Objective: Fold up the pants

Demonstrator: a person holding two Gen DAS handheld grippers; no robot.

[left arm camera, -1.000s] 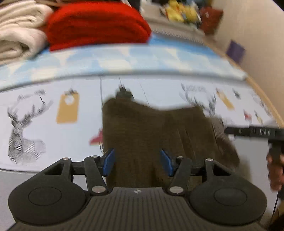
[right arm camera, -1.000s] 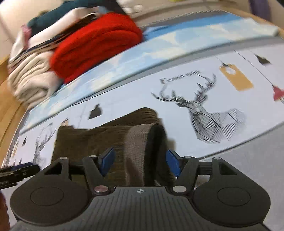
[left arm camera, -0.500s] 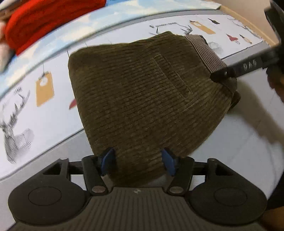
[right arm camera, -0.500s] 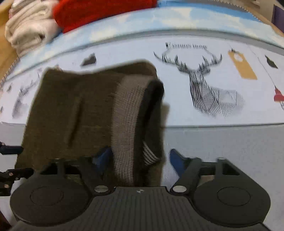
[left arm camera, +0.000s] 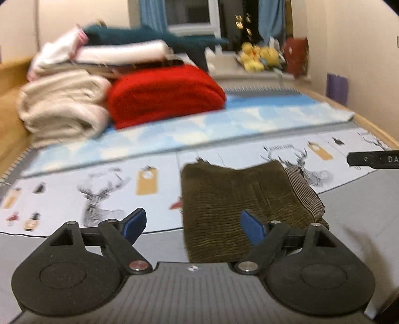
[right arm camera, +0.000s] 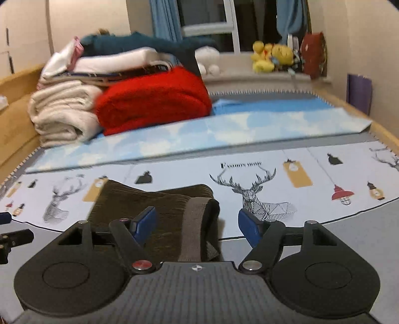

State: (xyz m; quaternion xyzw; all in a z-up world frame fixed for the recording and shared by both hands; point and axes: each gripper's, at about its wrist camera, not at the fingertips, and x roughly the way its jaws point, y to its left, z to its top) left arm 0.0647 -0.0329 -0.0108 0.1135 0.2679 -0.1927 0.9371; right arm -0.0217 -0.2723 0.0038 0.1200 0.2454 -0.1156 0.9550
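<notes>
We hold our left gripper (left arm camera: 192, 224) and right gripper (right arm camera: 195, 224) wide apart, gripping nothing, over the folded brown pants (left arm camera: 237, 199) on the mat (right arm camera: 311, 174).

Both wrist cameras sat low over the near edge of the deer-print mat (left arm camera: 104, 206), close to it, and faced across it toward the window (right arm camera: 207, 15). The left view looked from the left of the folded brown pants (left arm camera: 239, 199), which lay right of its centre. The right view looked from their right, with the pants (right arm camera: 154, 206) left of centre. Both shared the red blanket (left arm camera: 164, 94) and the blue sheet (right arm camera: 224, 127) beyond the mat.
</notes>
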